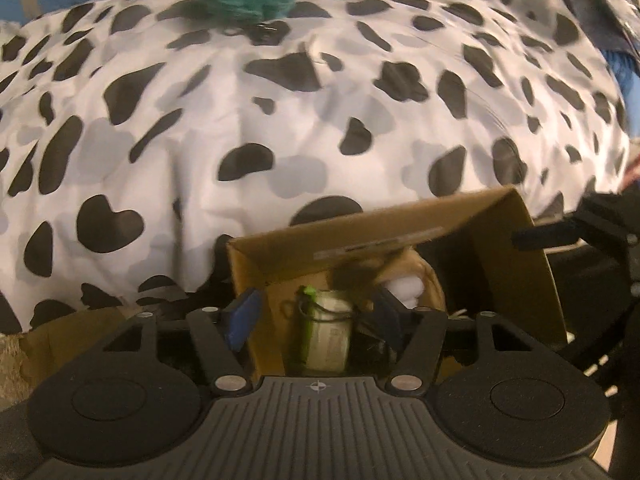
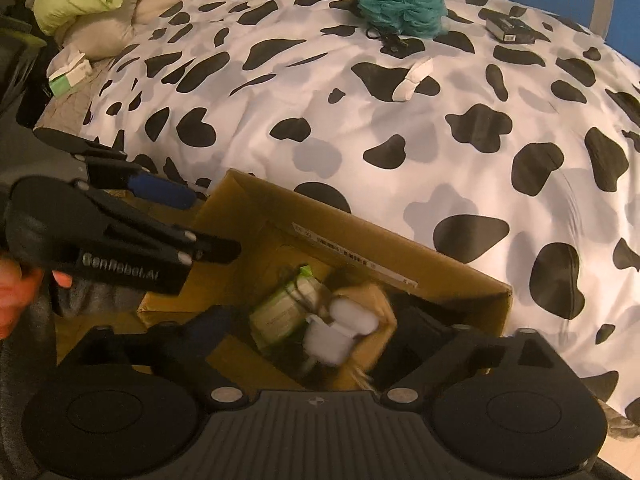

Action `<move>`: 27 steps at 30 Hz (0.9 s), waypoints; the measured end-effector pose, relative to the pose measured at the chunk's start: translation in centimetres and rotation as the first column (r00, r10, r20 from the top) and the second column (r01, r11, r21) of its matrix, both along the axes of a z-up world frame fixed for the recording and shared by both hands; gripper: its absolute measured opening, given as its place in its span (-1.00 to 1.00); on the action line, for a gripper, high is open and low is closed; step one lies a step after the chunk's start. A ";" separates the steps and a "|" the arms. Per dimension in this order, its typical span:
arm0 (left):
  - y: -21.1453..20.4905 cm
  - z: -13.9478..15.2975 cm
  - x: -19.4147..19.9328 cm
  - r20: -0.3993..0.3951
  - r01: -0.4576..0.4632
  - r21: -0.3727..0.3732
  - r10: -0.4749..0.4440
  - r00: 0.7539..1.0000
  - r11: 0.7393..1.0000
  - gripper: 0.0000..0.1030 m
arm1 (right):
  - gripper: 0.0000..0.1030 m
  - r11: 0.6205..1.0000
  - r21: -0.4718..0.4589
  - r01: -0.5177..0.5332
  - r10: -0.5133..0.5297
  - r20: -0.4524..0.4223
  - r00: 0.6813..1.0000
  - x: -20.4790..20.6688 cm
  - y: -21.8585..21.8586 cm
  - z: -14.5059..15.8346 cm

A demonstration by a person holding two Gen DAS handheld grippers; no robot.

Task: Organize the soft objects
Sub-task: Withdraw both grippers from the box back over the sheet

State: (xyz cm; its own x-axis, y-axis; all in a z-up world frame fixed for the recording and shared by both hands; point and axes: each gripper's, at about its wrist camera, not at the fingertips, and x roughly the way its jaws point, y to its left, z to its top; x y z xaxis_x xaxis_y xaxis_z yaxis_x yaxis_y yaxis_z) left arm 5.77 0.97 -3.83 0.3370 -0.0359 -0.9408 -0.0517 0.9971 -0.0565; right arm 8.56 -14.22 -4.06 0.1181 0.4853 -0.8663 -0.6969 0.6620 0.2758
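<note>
Into the cardboard box (image 2: 400,258) goes the white pouch (image 2: 340,328), landing beside a green-labelled packet (image 2: 280,312). Right gripper (image 2: 344,340) hangs above, jaws wide, empty; left gripper (image 1: 314,312) half open, empty too. Teal bath pouf (image 2: 402,4) waits on the cow-print duvet (image 2: 440,140), likely next.

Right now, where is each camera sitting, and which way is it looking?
Left wrist view: sits on the left hand-held gripper, looking steeply down into the brown cardboard box beside the cow-spotted white bedspread; its own open fingers show.
Right wrist view: sits on the right hand-held gripper, looking down over the same box; its own open fingers and a bare hand show.
Both views share the box, the bedspread and the teal mesh bath sponge.
</note>
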 end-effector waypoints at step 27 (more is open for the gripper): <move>1.9 2.6 0.8 0.257 -0.133 0.024 0.122 0.959 0.991 0.19 | 0.95 0.972 0.079 0.223 -0.233 0.165 0.958 3.2 -0.4 1.0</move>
